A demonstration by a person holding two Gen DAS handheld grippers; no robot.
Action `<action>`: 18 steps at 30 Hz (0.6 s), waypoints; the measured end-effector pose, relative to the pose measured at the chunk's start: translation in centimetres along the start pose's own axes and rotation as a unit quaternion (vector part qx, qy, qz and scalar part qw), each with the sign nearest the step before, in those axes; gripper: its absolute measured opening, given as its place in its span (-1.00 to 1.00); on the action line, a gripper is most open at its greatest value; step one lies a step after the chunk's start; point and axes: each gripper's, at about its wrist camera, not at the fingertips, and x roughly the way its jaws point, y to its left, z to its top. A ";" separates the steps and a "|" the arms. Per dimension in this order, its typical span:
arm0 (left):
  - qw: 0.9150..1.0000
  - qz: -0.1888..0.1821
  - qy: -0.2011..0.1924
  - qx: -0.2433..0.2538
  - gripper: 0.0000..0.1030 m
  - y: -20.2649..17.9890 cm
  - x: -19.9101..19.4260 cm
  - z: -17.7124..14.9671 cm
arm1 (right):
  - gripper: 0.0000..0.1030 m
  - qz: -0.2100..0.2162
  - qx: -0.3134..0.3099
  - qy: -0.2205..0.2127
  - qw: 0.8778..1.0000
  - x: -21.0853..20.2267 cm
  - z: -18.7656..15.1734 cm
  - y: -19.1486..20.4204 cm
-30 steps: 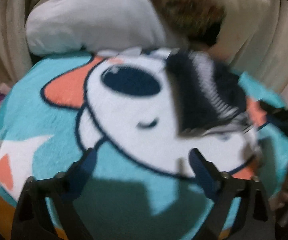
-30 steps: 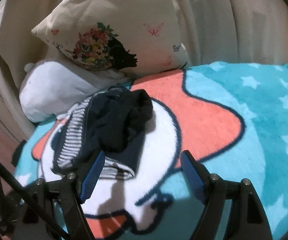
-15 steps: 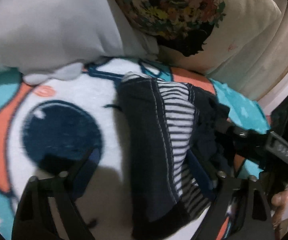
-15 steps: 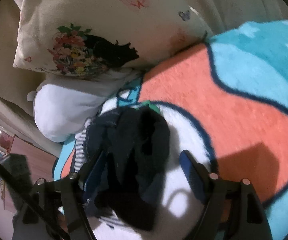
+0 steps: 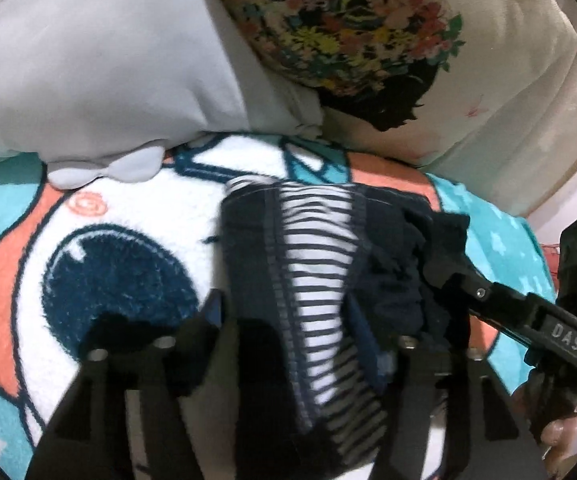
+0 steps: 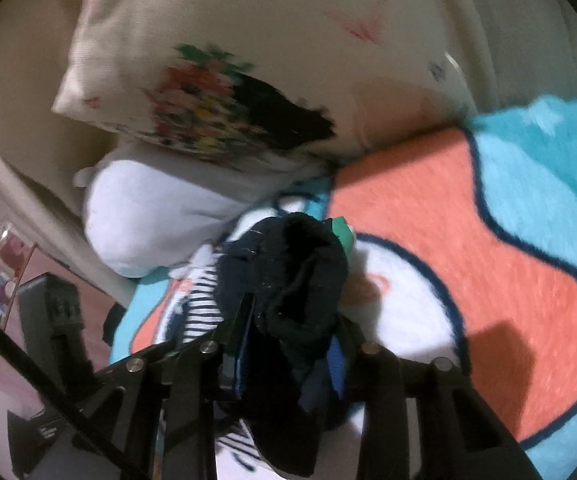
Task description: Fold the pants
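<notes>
Pants [image 5: 312, 300] now clamped by both grippers; earlier untouched.

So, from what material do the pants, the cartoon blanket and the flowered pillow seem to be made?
Pants: soft knit cotton, probably; matte navy fabric with a white striped part, bunching limply. Cartoon blanket: plush fleece, likely synthetic; fuzzy pile blurs the printed outlines. Flowered pillow: smooth woven cotton or polyester, cream, with a flat print and soft creases.
</notes>
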 end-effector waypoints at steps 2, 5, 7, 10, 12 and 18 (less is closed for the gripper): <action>1.000 -0.006 0.002 0.000 0.26 0.0 -0.6 0.0 | -0.04 -0.015 0.006 0.001 1.000 -0.1 -0.2 -0.5; 1.000 0.002 -0.021 0.000 0.26 0.0 -3.1 -0.2 | 0.01 -0.022 -0.007 -0.029 0.999 -2.3 0.0 0.4; 0.999 0.017 -0.036 -0.003 0.29 0.0 -4.3 -0.5 | 0.07 -0.038 -0.031 -0.065 0.997 -4.3 0.1 1.7; 0.998 0.036 -0.049 -0.018 0.34 0.2 -5.4 -1.2 | 0.30 -0.025 -0.057 -0.101 0.993 -6.2 0.4 3.6; 0.998 0.038 -0.044 -0.032 0.34 0.3 -5.3 -1.9 | 0.30 -0.001 -0.062 -0.094 0.994 -5.8 0.4 4.2; 0.998 0.037 -0.017 -0.038 0.34 0.0 -4.1 -3.6 | 0.31 0.001 -0.028 -0.021 0.999 0.1 0.3 2.8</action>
